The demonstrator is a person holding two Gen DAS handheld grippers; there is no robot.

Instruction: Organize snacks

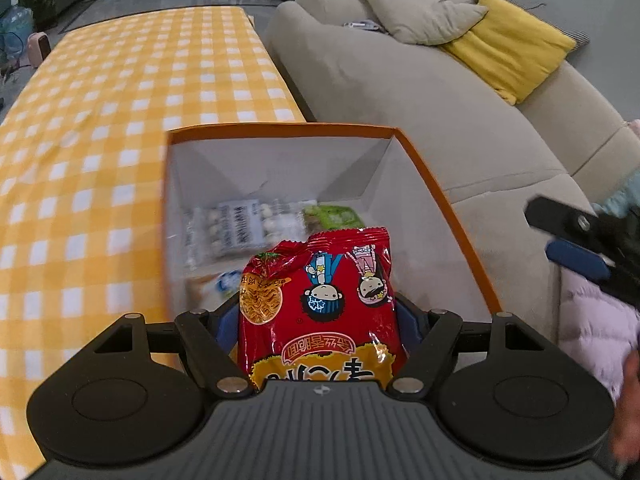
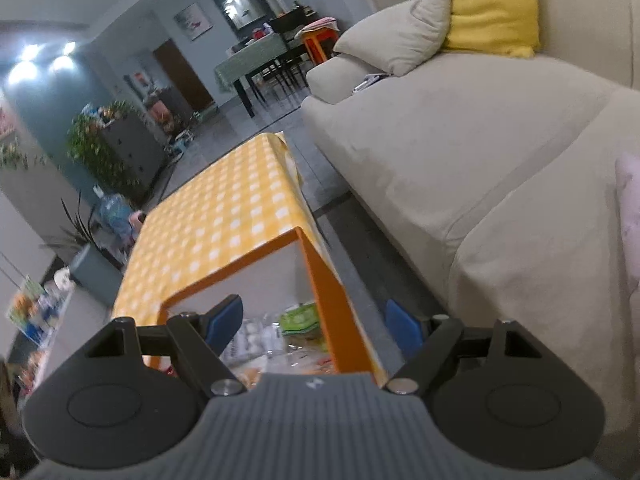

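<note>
My left gripper [image 1: 320, 320] is shut on a red noodle-snack packet [image 1: 320, 300] with cartoon figures, held over the open orange box [image 1: 280, 130] with white inside walls. Inside the box lie a clear bag of white round sweets [image 1: 244, 228], a green packet [image 1: 334, 216] and another pale packet. My right gripper [image 2: 316, 322] is open and empty, straddling the box's right wall [image 2: 340, 320]; it also shows at the right edge of the left wrist view [image 1: 576, 240]. The box contents show in the right wrist view [image 2: 280, 336].
The box stands at the near right corner of a table with a yellow checked cloth [image 1: 120, 100]. A beige sofa [image 1: 440, 120] with a yellow cushion [image 1: 508, 44] runs along the right. A pink quilted garment [image 1: 596, 332] lies near right.
</note>
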